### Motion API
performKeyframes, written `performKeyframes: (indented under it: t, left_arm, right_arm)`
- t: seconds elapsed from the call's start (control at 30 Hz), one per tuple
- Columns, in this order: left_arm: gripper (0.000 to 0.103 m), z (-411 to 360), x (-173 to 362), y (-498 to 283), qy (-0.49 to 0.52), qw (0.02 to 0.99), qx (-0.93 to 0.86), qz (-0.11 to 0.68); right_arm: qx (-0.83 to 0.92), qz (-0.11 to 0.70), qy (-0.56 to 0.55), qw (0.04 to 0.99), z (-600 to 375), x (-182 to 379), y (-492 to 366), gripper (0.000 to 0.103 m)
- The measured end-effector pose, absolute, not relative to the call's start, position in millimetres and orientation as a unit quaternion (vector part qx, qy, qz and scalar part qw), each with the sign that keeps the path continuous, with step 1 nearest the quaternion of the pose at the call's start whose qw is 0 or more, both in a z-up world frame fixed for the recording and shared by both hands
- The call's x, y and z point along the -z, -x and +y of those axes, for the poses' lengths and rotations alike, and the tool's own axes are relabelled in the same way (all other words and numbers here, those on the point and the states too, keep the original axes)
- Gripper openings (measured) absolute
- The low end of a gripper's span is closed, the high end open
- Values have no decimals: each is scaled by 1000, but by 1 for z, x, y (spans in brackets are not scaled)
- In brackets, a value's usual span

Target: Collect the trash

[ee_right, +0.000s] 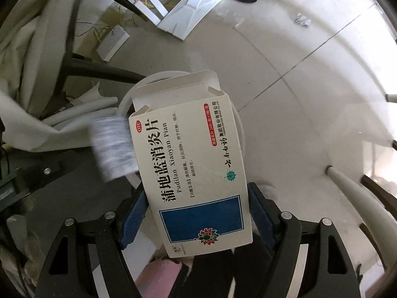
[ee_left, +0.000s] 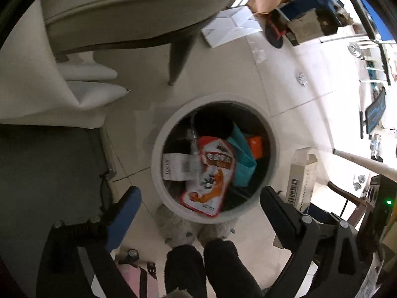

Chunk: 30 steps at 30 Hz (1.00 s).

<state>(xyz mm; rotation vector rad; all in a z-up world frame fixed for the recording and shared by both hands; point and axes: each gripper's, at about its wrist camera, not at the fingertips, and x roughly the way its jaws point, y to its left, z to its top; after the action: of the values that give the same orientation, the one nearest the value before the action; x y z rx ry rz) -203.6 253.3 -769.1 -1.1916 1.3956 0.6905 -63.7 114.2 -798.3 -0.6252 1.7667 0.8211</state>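
Note:
A round white trash bin [ee_left: 158, 154] stands on the tiled floor, straight below my left gripper [ee_left: 199, 196]. It holds a red and orange snack bag [ee_left: 211, 173], a white paper slip [ee_left: 177, 167], a teal packet [ee_left: 244, 159] and an orange packet [ee_left: 255, 144]. The left jaws stand wide open with nothing between them. My right gripper [ee_right: 198, 211] is shut on a white medicine box [ee_right: 193, 154] with a blue panel and an open top flap. That box hangs over the bin rim [ee_right: 126, 99]. A blurred white object [ee_right: 113, 146] is at the box's left edge; I cannot tell what it is.
A person's dark trouser legs [ee_left: 206, 265] and grey furry slippers [ee_left: 178, 228] stand by the bin. A chair leg [ee_left: 177, 57] and cream cushion [ee_left: 129, 7] lie beyond. A barcoded carton [ee_left: 299, 178] is right of the bin. A flattened white box [ee_right: 191, 12] lies on the floor.

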Motion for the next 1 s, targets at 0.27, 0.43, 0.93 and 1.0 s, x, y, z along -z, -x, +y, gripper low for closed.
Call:
performKeyframes:
  t: [0.27,0.43,0.93,1.0]
  left_arm:
    - [98,236,715,227,431,567,-376,592]
    - [98,215,649,235,405,574,-395,591]
    - [98,126,392,249,415,616,-379,552]
    - [98,116,361,250,416,623,-373,547]
  right_arm:
    - [-366,713,272,533,118,787,72,103]
    - [-357,679,312,560,111,729,72,103]
    - [-405,636,326,570,57,443,74,103]
    - [-415,637,316,568,49,403,70,103]
